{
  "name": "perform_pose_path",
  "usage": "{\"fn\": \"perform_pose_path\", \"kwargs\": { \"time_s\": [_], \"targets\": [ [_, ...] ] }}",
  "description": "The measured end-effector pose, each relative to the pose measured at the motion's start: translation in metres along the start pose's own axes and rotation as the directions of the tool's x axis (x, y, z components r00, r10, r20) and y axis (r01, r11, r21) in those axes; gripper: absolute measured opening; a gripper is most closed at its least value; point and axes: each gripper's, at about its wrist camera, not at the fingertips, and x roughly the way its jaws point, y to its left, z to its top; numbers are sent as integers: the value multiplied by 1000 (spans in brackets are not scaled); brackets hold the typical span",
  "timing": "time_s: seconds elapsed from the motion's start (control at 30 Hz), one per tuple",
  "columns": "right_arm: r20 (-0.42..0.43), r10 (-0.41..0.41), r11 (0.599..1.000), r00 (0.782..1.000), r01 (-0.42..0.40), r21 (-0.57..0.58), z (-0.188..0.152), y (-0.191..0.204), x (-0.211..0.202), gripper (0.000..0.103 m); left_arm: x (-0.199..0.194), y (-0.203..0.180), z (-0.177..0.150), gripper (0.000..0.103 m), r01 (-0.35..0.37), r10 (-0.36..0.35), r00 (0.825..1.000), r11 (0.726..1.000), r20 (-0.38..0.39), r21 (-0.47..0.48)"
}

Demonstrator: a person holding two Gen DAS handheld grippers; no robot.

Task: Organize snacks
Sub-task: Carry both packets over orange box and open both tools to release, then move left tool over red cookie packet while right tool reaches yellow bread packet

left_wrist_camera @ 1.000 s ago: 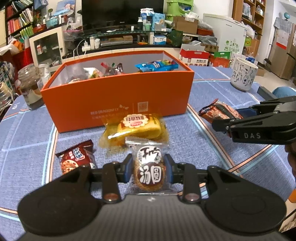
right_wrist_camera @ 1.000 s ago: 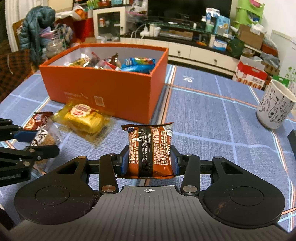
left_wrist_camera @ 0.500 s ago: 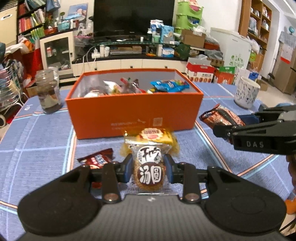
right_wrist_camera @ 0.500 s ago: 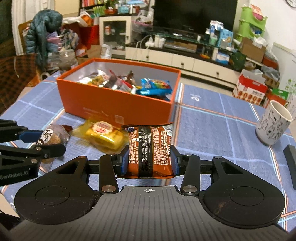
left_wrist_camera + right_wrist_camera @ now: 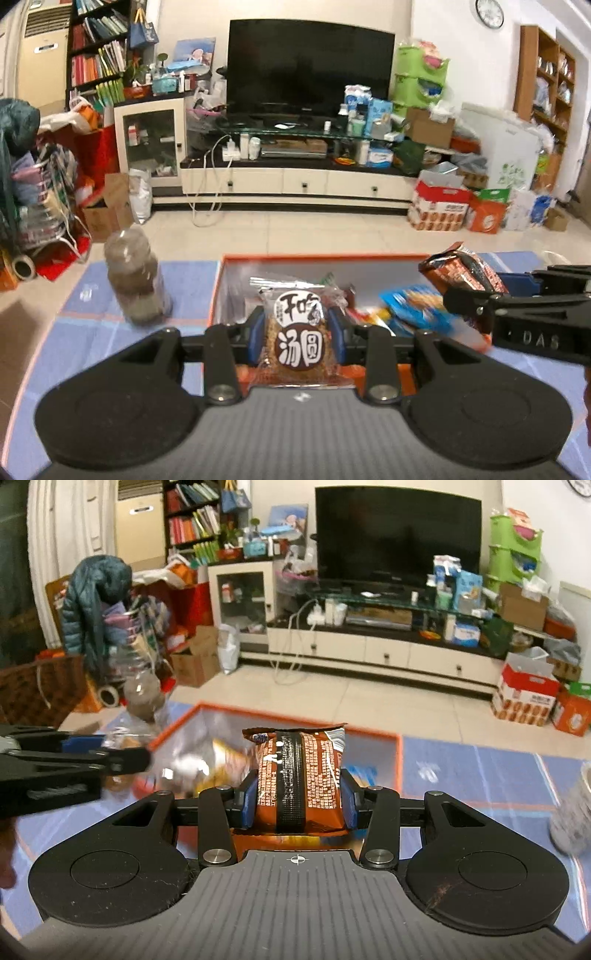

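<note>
My left gripper (image 5: 297, 338) is shut on a clear-wrapped round brown snack (image 5: 299, 339) with a dark label. It hangs over the near wall of the open orange box (image 5: 317, 257). My right gripper (image 5: 298, 803) is shut on an orange-brown snack packet (image 5: 299, 779), also over the box (image 5: 397, 755). The right gripper shows at the right of the left wrist view (image 5: 517, 310) with its packet (image 5: 461, 273). The left gripper shows at the left of the right wrist view (image 5: 122, 758). Several wrapped snacks lie in the box, among them a blue packet (image 5: 417, 306).
A jar with brown contents (image 5: 135, 278) stands on the blue tablecloth left of the box. A white patterned mug (image 5: 574, 808) stands at the right table edge. Beyond the table are a TV stand (image 5: 295, 181) and cluttered floor boxes.
Both grippers have risen and moved forward with their snacks, from above the table in front of the box to over the box. The yellow and red packets on the table have dropped out of view.
</note>
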Motion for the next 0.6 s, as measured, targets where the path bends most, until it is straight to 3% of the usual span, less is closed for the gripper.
{"fn": "perform_pose_path", "kwargs": {
  "time_s": [0.03,0.07,0.17,0.2,0.27,0.33,0.4,0.53,0.6],
  "targets": [
    [-9,-11,1000,1000,11,-9,7,1,13,31,16,1,6,41,4,-4,1000,1000,-16,5],
    [-19,-18,1000,1000,17,-15,12,2,23,33,23,3,9,60,2,-2,1000,1000,-26,-7],
    [1,-12,1000,1000,12,-1,16,-3,19,41,7,12,6,65,39,-38,999,997,11,-69],
    [25,9,1000,1000,-9,-11,13,-4,10,50,-8,16,-1,66,62,-60,998,996,37,-69],
    [63,107,990,992,-101,-95,-1,-8,-11,61,-31,24,-19,72,65,-61,997,995,56,-74],
    [35,248,940,968,-232,-248,-19,-8,-22,59,-48,33,-45,75,33,-30,999,996,39,-86],
    [-55,345,849,937,-337,-406,-42,0,-22,56,-59,44,-77,76,-28,27,1000,991,-9,-132],
    [-239,351,712,905,-424,-560,-81,19,11,47,-66,59,-121,76,-93,64,989,970,-132,-226],
    [-277,345,684,897,-442,-581,-90,22,28,46,-67,64,-133,76,-82,46,987,967,-152,-242]
  ]
}}
